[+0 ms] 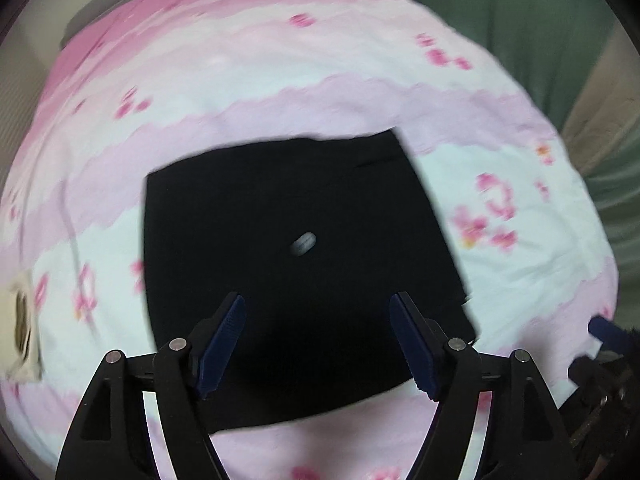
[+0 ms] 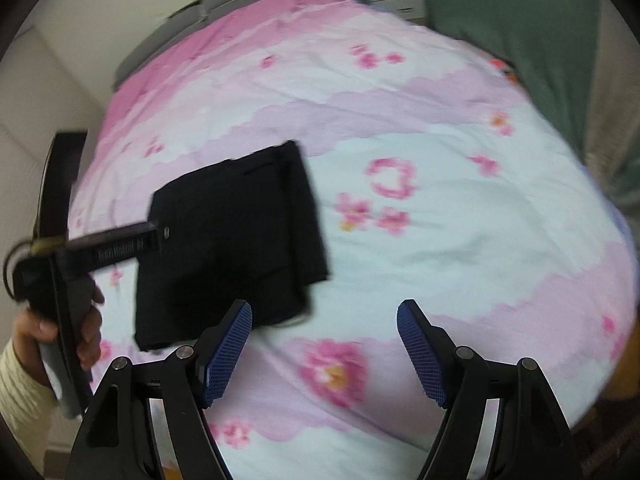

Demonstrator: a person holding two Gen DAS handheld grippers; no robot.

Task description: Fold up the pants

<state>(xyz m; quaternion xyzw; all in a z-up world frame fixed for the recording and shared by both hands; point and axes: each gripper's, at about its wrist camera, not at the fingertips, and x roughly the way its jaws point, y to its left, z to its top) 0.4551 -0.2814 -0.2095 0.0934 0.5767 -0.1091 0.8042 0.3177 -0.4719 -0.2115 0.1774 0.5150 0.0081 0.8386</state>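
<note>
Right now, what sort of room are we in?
Most likely a bedroom. The black folded pants lie on a bed with a pink and white floral bedspread, a grey headboard stands at its far end, and a green curtain hangs beside it.
</note>
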